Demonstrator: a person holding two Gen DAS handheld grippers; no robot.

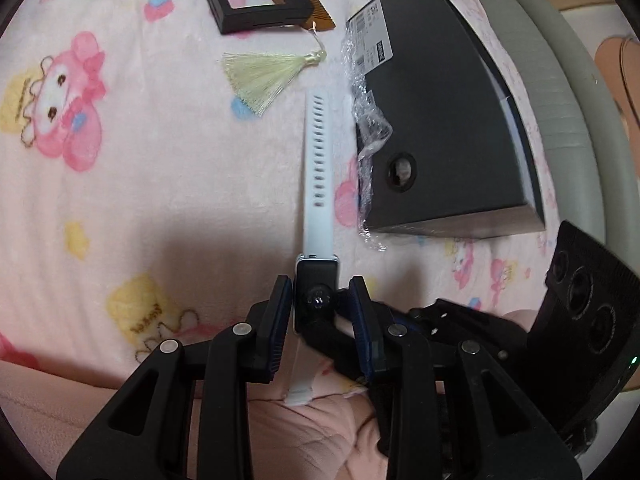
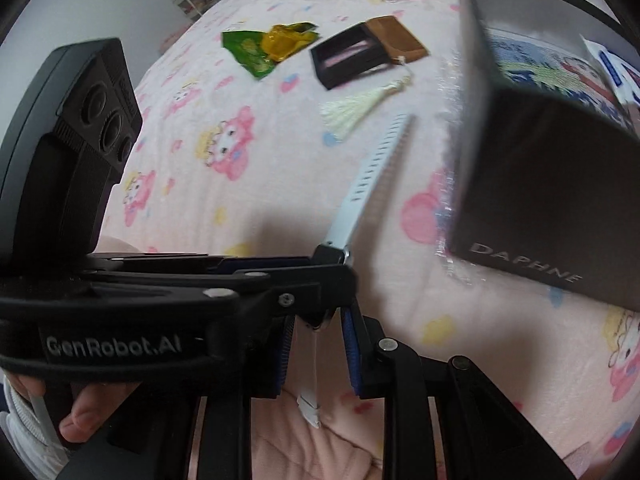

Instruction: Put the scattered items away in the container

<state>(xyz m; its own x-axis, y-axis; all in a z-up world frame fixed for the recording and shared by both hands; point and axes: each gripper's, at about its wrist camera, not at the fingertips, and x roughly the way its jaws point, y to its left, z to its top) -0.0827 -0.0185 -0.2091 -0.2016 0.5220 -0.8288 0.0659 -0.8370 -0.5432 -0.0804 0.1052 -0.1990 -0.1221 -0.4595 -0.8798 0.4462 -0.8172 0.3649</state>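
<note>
A smartwatch with a white perforated strap (image 1: 318, 160) is off the pink blanket, its black body gripped at both edges by my left gripper (image 1: 320, 292), which is shut on it. In the right wrist view the watch (image 2: 372, 172) is edge-on. Its buckle end hangs between the pads of my right gripper (image 2: 319, 320), which stand open with a gap on each side. The left gripper (image 2: 344, 272) crosses from the left. The black DAPHNE box (image 1: 440, 120) (image 2: 540, 184), partly in torn plastic film, sits just right of the watch.
On the cartoon-print blanket (image 1: 120, 200) lie a pale tassel (image 1: 260, 76) tied to a brown comb (image 2: 400, 40), a black square frame (image 1: 256, 0) and green and yellow wrappers (image 2: 268, 46). A grey padded edge (image 1: 560, 100) runs behind the box. A hand (image 2: 92, 412) holds the left gripper.
</note>
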